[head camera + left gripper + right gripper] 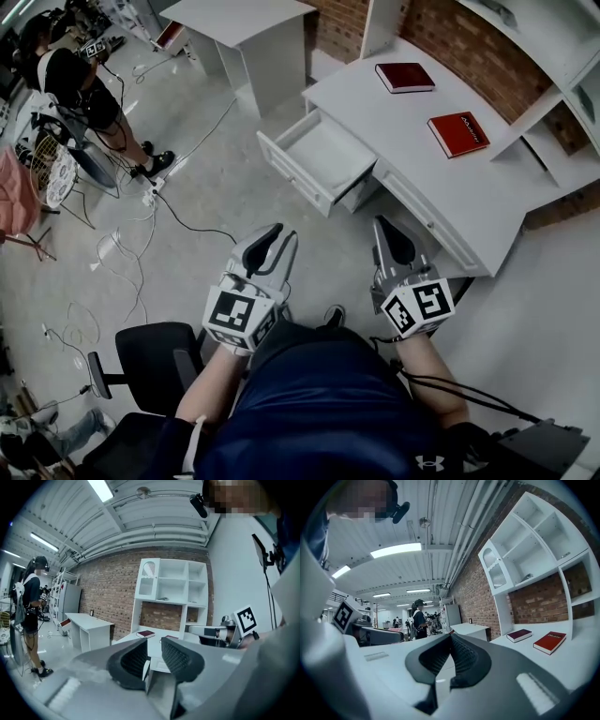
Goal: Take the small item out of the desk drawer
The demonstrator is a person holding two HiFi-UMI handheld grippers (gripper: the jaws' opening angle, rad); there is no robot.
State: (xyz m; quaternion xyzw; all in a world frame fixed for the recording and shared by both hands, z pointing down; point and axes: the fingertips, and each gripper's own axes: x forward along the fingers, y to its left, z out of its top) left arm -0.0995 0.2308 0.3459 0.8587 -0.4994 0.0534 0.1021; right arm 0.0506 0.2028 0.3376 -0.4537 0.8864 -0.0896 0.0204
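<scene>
Right, head view first. The drawer (298,178) stands pulled out of the white worktop (422,183). Both tongs hang low in front of the person, well apart from it. The left tongs (273,234) aim roughly at the drawer front, the right tongs (387,228) at the worktop edge. The drawer floor looks pale and bare from here, and I can't make out the small item. The two red books, one (405,77) and the other (458,133), lie on top and don't matter here.

Left gripper view: the tongs (153,651) are released, with a clear gap between the pads and nothing in it.

Right gripper view: the tongs (450,641) are clenched tip to tip and empty.

My read is that the step in hand is the reach. Lead with the left, since it's already parted and lined up. Come over the front panel from above and tip the nose down. Locate the item before closing. Keep the right off to the side, clear of the drawer.
</scene>
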